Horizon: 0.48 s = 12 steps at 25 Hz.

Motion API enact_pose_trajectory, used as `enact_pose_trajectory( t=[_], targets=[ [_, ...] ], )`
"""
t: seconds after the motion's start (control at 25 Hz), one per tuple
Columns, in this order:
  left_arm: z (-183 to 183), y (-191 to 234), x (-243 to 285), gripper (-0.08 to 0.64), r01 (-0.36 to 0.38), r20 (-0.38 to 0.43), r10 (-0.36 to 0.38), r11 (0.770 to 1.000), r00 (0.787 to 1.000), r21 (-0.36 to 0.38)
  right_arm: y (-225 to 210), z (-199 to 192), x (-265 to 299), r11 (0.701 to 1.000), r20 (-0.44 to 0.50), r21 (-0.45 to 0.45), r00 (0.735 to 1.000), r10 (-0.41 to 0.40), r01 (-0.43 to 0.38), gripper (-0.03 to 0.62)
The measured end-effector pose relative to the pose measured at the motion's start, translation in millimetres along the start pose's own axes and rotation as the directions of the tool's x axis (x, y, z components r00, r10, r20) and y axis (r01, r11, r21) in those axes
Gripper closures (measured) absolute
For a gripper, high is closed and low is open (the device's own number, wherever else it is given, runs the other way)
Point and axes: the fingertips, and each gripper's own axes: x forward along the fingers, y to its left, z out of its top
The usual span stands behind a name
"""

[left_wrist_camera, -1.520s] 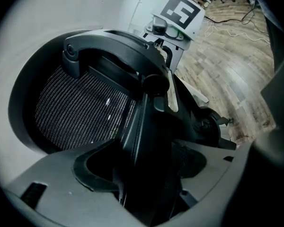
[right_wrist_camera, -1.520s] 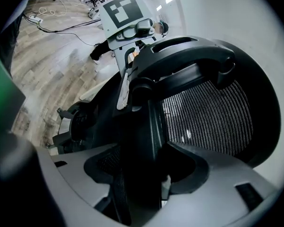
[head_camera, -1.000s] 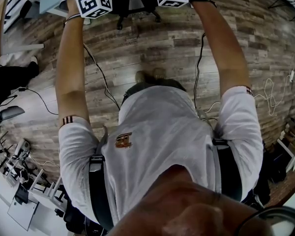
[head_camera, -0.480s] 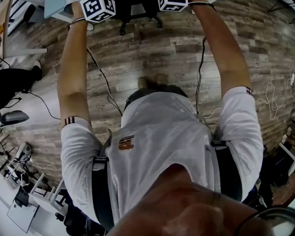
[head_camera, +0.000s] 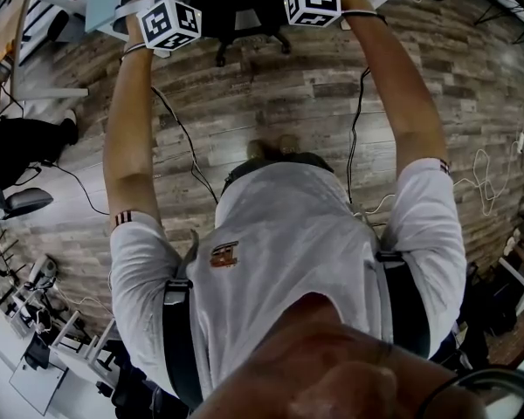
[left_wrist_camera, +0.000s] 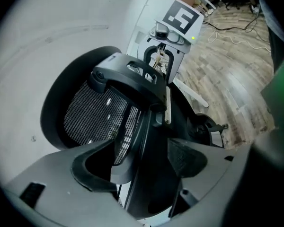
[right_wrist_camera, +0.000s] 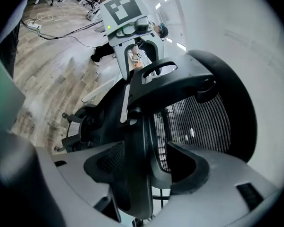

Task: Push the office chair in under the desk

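The black office chair [head_camera: 244, 26] shows at the top of the head view, its caster base on the wood floor below the pale desk top [head_camera: 100, 3]. Both arms reach forward to it. My left gripper [left_wrist_camera: 142, 167] has its jaws on either side of the black frame of the chair's mesh back [left_wrist_camera: 99, 112], shut on it. My right gripper [right_wrist_camera: 149, 167] grips the same frame from the other side, beside the mesh [right_wrist_camera: 194, 122]. Each gripper's marker cube shows in the head view, left [head_camera: 168, 23] and right [head_camera: 313, 0]. The fingertips are hidden there.
Black cables [head_camera: 179, 138] trail across the floor by my feet, and a white cable [head_camera: 480, 168] lies at the right. Someone's dark legs [head_camera: 26, 138] and another chair [head_camera: 17, 201] are at the left. A white desk leg [head_camera: 44, 85] stands at the left.
The view has crept forward: the desk edge and the chair's casters now sit further into the frame. Both grippers have kept their hold on the chair back.
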Motion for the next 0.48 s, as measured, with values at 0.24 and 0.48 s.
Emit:
enact_pose_trajectory(
  t=[0.24, 0.48],
  targets=[
    [22, -5, -41, 0.212, 0.028, 0.073, -0.020, 0.993, 0.997, -0.115, -11, 13, -44, 0.990, 0.061, 0.143, 0.998, -0.021, 0.012, 0.333],
    [64, -2, -96, 0.213, 0.103, 0.253, 0.011, 0.895, 0.967, -0.433, -18, 51, -107, 0.902, 0.239, 0.426, 0.970, -0.041, -0.067, 0.333]
  ],
)
